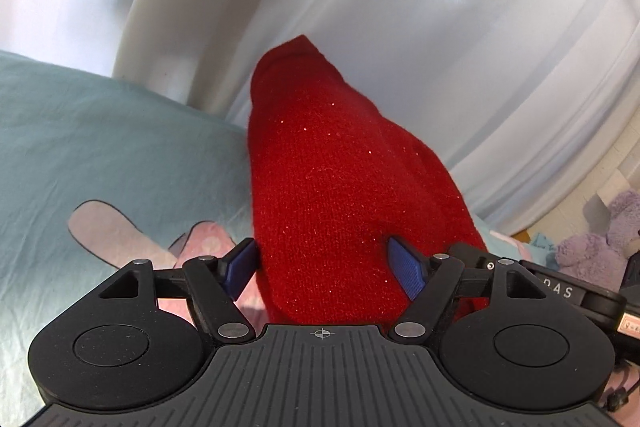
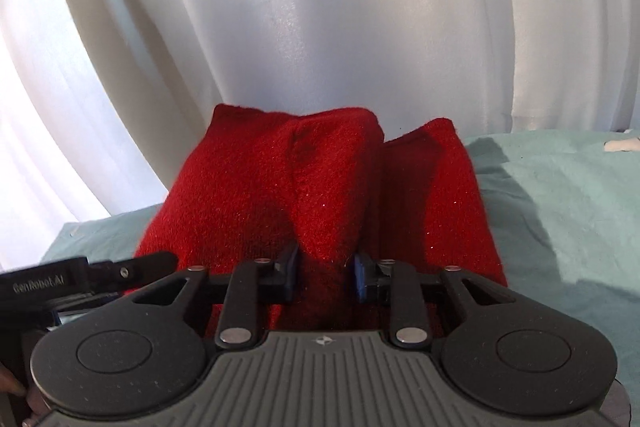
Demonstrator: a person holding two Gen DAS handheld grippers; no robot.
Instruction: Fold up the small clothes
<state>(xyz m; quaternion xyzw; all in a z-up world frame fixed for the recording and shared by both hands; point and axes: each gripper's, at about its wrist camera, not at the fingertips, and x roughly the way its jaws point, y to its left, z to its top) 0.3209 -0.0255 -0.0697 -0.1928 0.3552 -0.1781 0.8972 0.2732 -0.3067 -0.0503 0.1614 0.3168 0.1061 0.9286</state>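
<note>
Knitwear (image 1: pixel 332 179), red and bulky, lay on the bed sheet (image 1: pixel 100 147). Left gripper (image 1: pixel 324 267) straddled it unclenched; right gripper (image 2: pixel 326 273) pinched a ridge (better taken deeper, I judged).

Red knit garment (image 1: pixel 332 187): lower end hidden behind the left gripper (image 1: pixel 324 269) body in the left wrist view; whether the blue pads (image 1: pixel 406 267) press the fabric cannot be told. In the right wrist view its near edge is covered by the right gripper (image 2: pixel 326 273); the fabric between the jaws lies in deep shadow.

Pink patterned cloth (image 1: pixel 120 231): partly hidden by the gripper linkage, kind unclear.

Purple plush toy (image 1: pixel 600 239): cut by the right picture edge, blurred.

Small white scrap (image 2: pixel 620 145) on the bed sheet (image 2: pixel 560 195): too small to identify.

Fingertips (image 2: pixel 16 393): cropped at the left edge.
</note>
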